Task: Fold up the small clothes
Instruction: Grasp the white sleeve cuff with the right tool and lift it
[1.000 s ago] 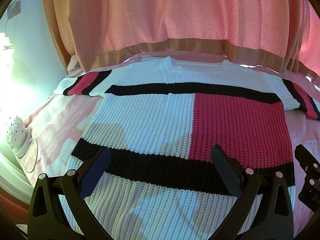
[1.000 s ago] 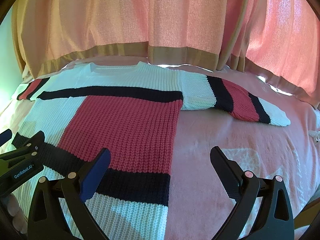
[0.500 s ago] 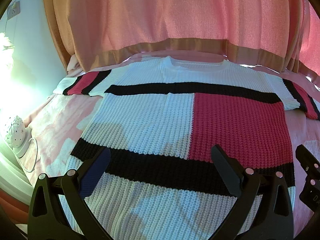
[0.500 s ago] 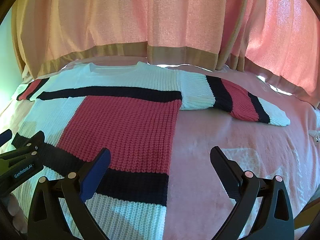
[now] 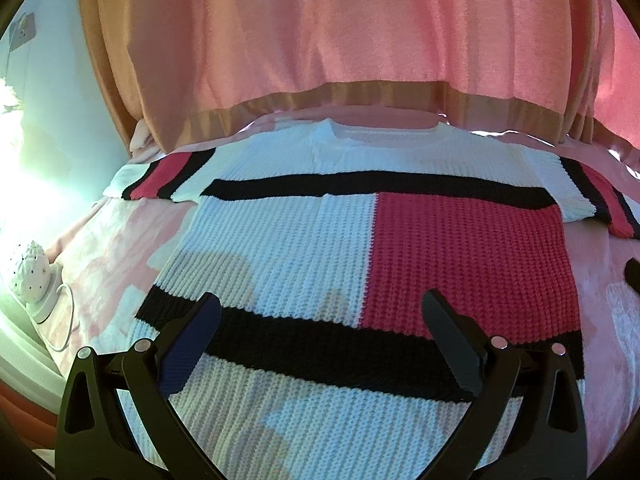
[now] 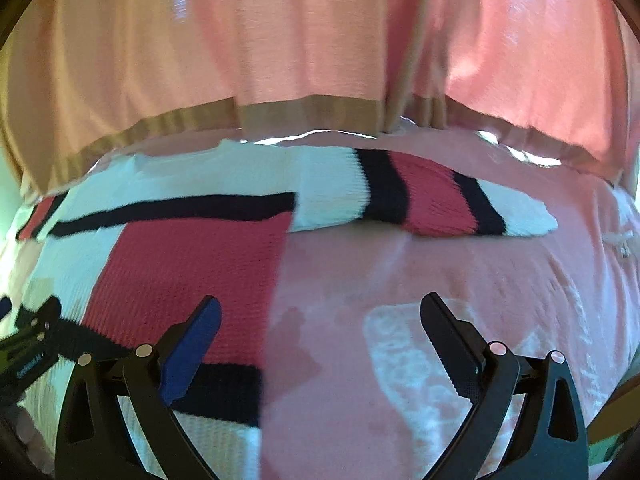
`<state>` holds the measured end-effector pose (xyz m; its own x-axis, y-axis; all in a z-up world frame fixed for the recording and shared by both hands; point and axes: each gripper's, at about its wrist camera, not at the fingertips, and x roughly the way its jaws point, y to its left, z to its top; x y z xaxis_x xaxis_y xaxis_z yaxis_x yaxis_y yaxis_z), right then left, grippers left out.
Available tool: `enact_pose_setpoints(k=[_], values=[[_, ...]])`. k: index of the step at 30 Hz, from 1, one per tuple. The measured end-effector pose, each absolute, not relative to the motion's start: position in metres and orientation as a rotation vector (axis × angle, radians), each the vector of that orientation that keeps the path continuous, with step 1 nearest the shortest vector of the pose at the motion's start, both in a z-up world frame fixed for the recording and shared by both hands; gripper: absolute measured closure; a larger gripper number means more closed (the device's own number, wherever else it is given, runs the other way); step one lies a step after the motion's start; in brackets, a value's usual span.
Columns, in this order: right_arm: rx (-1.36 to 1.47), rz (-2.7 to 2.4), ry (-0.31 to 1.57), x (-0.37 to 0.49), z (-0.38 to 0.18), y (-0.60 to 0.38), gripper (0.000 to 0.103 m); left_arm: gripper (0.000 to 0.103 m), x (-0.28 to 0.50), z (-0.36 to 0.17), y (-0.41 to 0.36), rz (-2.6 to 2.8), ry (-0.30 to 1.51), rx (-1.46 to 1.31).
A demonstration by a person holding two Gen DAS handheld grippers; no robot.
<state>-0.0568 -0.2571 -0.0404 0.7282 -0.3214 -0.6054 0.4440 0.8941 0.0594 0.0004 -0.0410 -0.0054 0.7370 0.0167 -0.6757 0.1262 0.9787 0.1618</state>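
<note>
The sweater (image 5: 360,248) is lying flat and face up on the pink bed (image 6: 440,280), its neck at the far edge under the curtain (image 5: 320,32) and its hem nearest the person, so the body's long axis is running from near to far. Both sleeves are stretching out sideways, left and right.

The left hand-held gripper (image 5: 320,320) is hanging over the near part of the body, above the lower black band, with the hem just beneath it. The right hand-held gripper (image 6: 320,320) is sitting over the sweater's right side edge: its left finger is above the knit, its right finger above bare bed. The right sleeve (image 6: 432,196) is lying far and to the right of it, pointing away to the right, and this gripper is clearly the nearer one to that sleeve.

Both hand-held grippers are spread wide, with nothing between their fingers, and neither seems to be touching the cloth. A first fold would likely be bringing the right sleeve or side across the body.
</note>
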Motion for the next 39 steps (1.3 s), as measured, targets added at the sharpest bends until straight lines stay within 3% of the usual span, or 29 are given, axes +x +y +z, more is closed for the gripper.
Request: enact_pose_setpoints(k=[7, 14, 21, 25, 27, 28, 29, 30, 31, 34, 39], values=[[0.33, -0.436, 0.622, -0.069, -0.031, -0.322, 0.005, 0.005, 0.003, 0.016, -0.056, -0.13, 0.735, 0.167], [0.644, -0.455, 0.66, -0.058, -0.018, -0.477, 0.005, 0.005, 0.034, 0.059, -0.089, -0.21, 0.663, 0.182], [0.896, -0.57, 0.691, -0.064, -0.084, -0.598, 0.009, 0.005, 0.055, 0.04, -0.101, -0.181, 0.647, 0.2], [0.868, -0.548, 0.678, -0.054, -0.098, -0.609, 0.022, 0.005, 0.06, 0.036, -0.099, -0.179, 0.654, 0.213], [0.843, -0.544, 0.688, -0.046, -0.101, -0.612, 0.037, 0.005, 0.063, 0.035, -0.096, -0.173, 0.666, 0.199], [0.827, -0.559, 0.678, -0.045, -0.101, -0.612, 0.04, 0.005, 0.065, 0.035, -0.094, -0.172, 0.674, 0.187], [0.821, -0.562, 0.67, -0.045, -0.101, -0.613, 0.053, 0.005, 0.068, 0.034, -0.092, -0.17, 0.685, 0.176], [0.832, -0.555, 0.662, -0.044, -0.101, -0.614, 0.084, 0.005, 0.068, 0.034, -0.091, -0.17, 0.691, 0.167], [0.871, -0.516, 0.639, -0.042, -0.101, -0.616, 0.098, 0.005, 0.07, 0.033, -0.089, -0.169, 0.697, 0.161], [0.897, -0.476, 0.542, -0.04, -0.084, -0.609, 0.096, 0.005, 0.072, 0.034, -0.084, -0.15, 0.694, 0.156], [0.817, -0.208, 0.343, -0.012, -0.002, -0.542, 0.096, 0.005, 0.079, 0.041, -0.068, -0.125, 0.691, 0.107]])
